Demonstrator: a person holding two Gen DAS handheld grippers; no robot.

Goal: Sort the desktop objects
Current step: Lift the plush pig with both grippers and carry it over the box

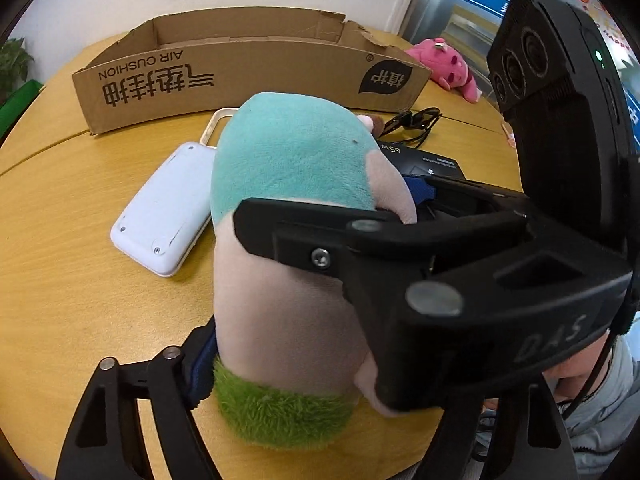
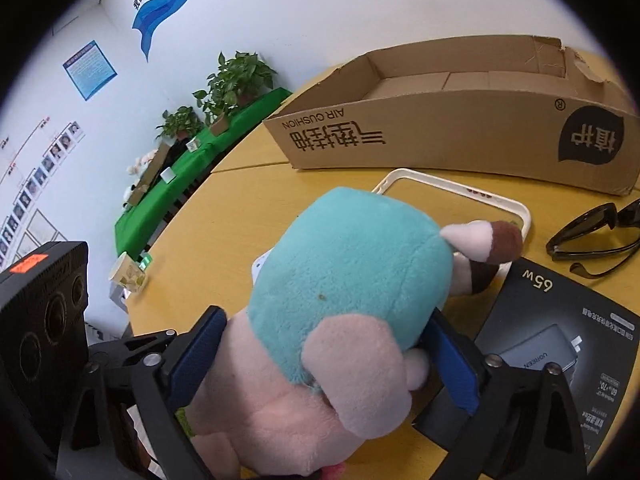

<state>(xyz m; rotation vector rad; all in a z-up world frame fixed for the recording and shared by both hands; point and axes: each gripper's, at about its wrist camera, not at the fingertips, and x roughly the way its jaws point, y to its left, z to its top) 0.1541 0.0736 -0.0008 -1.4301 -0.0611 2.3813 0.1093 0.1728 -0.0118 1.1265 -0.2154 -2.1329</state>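
Note:
A plush toy, teal on top, pale pink body, green fuzzy base, stands on the yellow table. My right gripper is shut on the plush toy, its blue pads pressing both sides. In the left wrist view the right gripper comes in from the right and clamps the toy. My left gripper sits around the toy's green base; only its left finger shows, so I cannot tell its state.
An open cardboard box lies at the back, also in the right wrist view. A white power bank, a white phone frame, black sunglasses, a black charger box and a pink plush lie around.

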